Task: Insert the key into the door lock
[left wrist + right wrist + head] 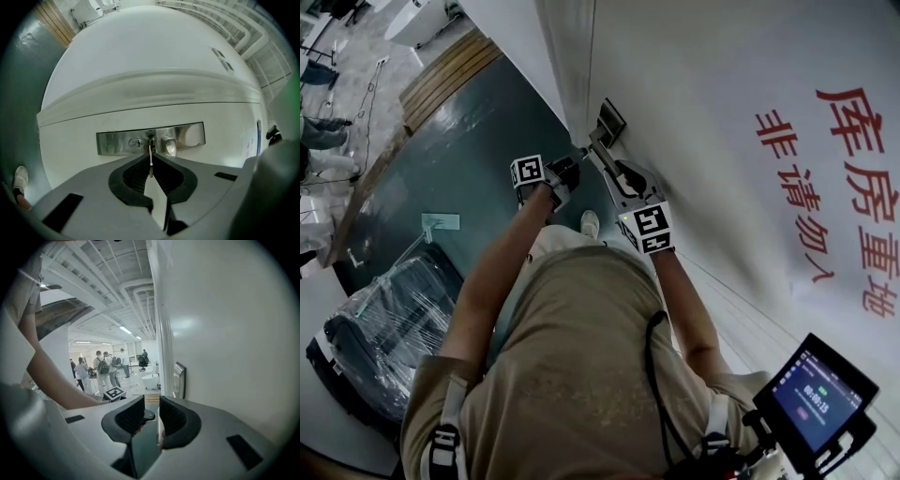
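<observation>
The white door carries a steel lock plate (117, 141) with a small keyhole (136, 143) and a handle (169, 146). My left gripper (150, 165) is shut on a thin silver key (150, 157), whose blade points level at the plate. The key's tip sits just right of the keyhole, between it and the handle. In the head view the left gripper (578, 157) is close to the lock plate (610, 120). My right gripper (151, 416) hangs beside the door, a little short of the lock plate (179, 379), with its jaws slightly apart and nothing between them.
Red characters (853, 169) mark the white wall right of the door. A plastic-wrapped dark case (380, 328) lies on the green floor at the left. Several people (101, 367) stand far off in the hall. A small screen (816, 398) sits at my lower right.
</observation>
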